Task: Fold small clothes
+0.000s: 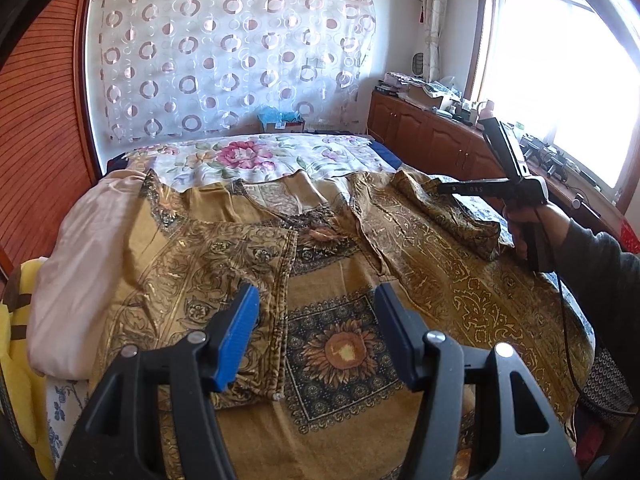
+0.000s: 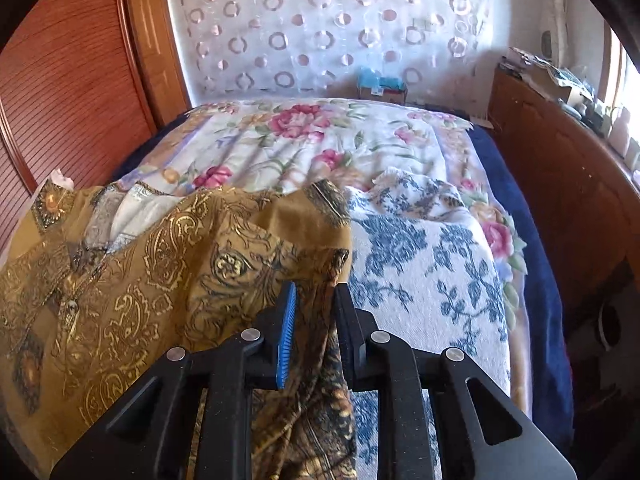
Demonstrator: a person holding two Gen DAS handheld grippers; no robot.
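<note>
A bed (image 1: pixel 344 148) fills the room, and everything here is placed relative to it. Its floral cover, white with pink roses, shows at the far end. Beyond that end hangs a sheer curtain (image 1: pixel 224 52) patterned with rings. A slatted wooden wall (image 1: pixel 36 128) runs along the bed's left side. Along its right side stands a low wooden cabinet (image 1: pixel 424 128) crowded with small items, under a bright window (image 1: pixel 560 80).

Spread across the near half of the bed lies a mustard-gold garment (image 1: pixel 340 276) printed with paisley and sunflower squares. One panel is folded inward on its left. At the bed's left edge, beside the garment, sits a pale pink bundle of cloth (image 1: pixel 84 264). A blue-and-white floral towel (image 2: pixel 420 264) lies on the bed's right side, under the garment's edge.

The left gripper (image 1: pixel 316 332) hovers above the garment's near edge, angled downward. Its blue-padded jaws stand well apart, and whether they touch the cloth cannot be told.

At the bed's right edge, a hand (image 1: pixel 532 228) in a dark sleeve grasps the handle of the right gripper (image 2: pixel 314 332), tilted steeply down. Its jaws are nearly together, with a bunched fold of the garment's right edge between them; whether the pads actually press on the cloth cannot be told.
</note>
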